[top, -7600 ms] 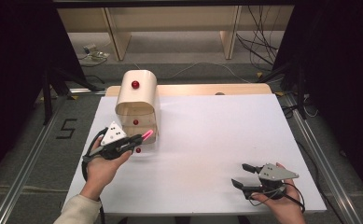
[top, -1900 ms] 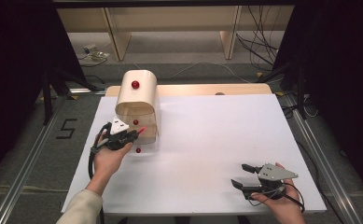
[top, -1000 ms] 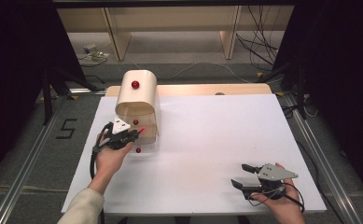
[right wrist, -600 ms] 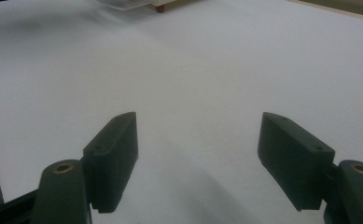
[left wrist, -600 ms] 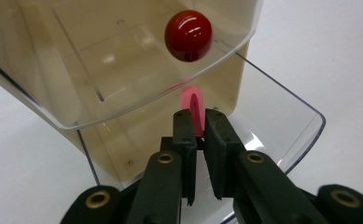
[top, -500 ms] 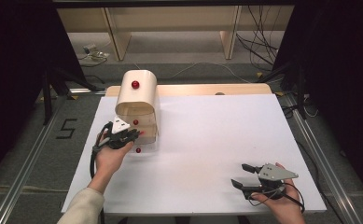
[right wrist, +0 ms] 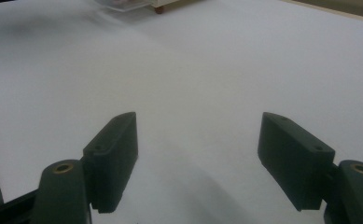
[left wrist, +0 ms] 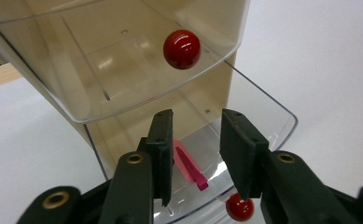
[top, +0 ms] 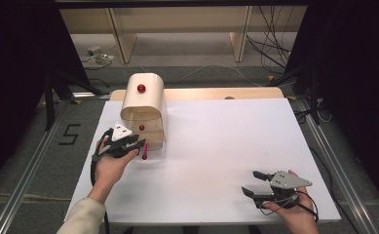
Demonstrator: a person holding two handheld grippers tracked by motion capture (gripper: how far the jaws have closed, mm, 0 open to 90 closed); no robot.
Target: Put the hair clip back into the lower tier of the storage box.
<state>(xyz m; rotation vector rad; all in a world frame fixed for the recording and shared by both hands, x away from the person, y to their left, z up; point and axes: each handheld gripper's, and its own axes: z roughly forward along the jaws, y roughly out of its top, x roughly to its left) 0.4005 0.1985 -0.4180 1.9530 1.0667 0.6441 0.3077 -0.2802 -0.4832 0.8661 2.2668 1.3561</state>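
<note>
Left gripper (left wrist: 195,154) with jaws parted over the pulled-out clear lower drawer (left wrist: 263,116) of a wooden cabinet (top: 143,109) near the table's far left corner, pink clip (left wrist: 191,165) inside partly hidden by one jaw, right gripper (right wrist: 198,158) wide apart, empty, near the front right corner.

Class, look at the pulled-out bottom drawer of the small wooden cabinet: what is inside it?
A pink clip-like object lies on the clear bottom drawer floor. The left gripper jaws cover part of it, and the drawer's back is hidden under the upper drawer.
</note>
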